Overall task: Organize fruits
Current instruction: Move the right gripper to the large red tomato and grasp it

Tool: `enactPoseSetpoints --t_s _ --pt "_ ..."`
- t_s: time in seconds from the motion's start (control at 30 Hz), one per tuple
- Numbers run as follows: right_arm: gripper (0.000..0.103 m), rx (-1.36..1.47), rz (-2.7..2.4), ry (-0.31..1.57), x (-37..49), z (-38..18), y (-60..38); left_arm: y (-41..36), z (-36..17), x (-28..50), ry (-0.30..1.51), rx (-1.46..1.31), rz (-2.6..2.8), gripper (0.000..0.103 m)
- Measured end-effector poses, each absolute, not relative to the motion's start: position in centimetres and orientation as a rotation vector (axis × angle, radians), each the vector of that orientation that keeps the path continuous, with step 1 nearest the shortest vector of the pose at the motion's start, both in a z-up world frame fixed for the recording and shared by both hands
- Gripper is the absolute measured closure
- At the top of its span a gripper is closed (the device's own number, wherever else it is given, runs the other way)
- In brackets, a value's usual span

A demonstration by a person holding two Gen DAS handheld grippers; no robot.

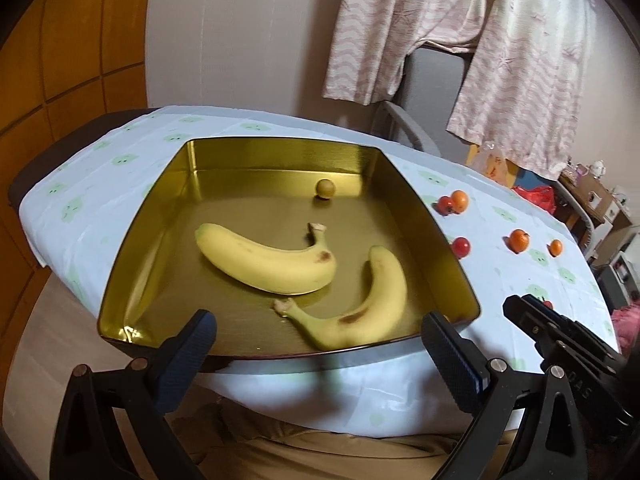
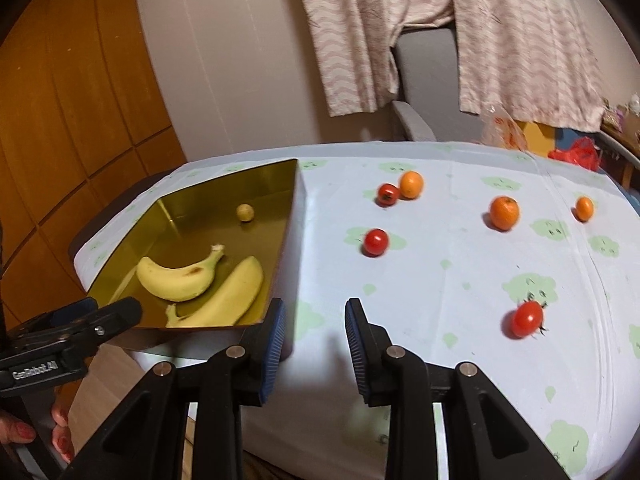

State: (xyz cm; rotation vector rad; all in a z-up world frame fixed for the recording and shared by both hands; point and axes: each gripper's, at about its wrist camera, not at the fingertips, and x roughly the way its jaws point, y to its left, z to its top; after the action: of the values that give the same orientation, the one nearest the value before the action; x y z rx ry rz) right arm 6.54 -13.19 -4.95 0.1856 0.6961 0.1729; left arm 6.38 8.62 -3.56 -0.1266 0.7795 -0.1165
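Observation:
A gold metal tray on the table holds two bananas and a small yellow-green round fruit. My left gripper is wide open and empty above the tray's near edge. To the right of the tray, three tomatoes and three oranges lie loose on the cloth. Just right of the tray's near corner hovers my right gripper, its jaws a little apart with nothing between them. The nearest tomato lies to its right.
A pale blue tablecloth with green prints covers the table. A grey chair draped with pink clothes stands behind it. A wooden wall is on the left, clutter at the far right. A person's hand holds the left gripper.

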Motion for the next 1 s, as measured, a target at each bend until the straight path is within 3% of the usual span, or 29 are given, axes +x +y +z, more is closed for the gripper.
enactPoseSetpoints --t_s 0.4,0.57,0.73,1.0 --pt "0.071 0.269 0.036 0.730 4.9 -6.3 -18.6 6.1 -3.2 5.5 0.762 -0.102 -0.224 0.000" --pt "0.064 0.346 -0.088 0.754 4.1 -7.5 -22.2 4.5 -3.3 4.8 0.767 -0.072 -0.263 0.000" --pt "0.045 0.380 -0.174 0.757 3.5 -8.4 -24.9 3.2 -3.3 4.0 0.764 -0.044 -0.292 0.000" --pt "0.043 0.336 -0.156 0.723 5.6 -8.8 -26.4 2.0 -3.2 3.9 0.771 -0.020 -0.300 0.000"
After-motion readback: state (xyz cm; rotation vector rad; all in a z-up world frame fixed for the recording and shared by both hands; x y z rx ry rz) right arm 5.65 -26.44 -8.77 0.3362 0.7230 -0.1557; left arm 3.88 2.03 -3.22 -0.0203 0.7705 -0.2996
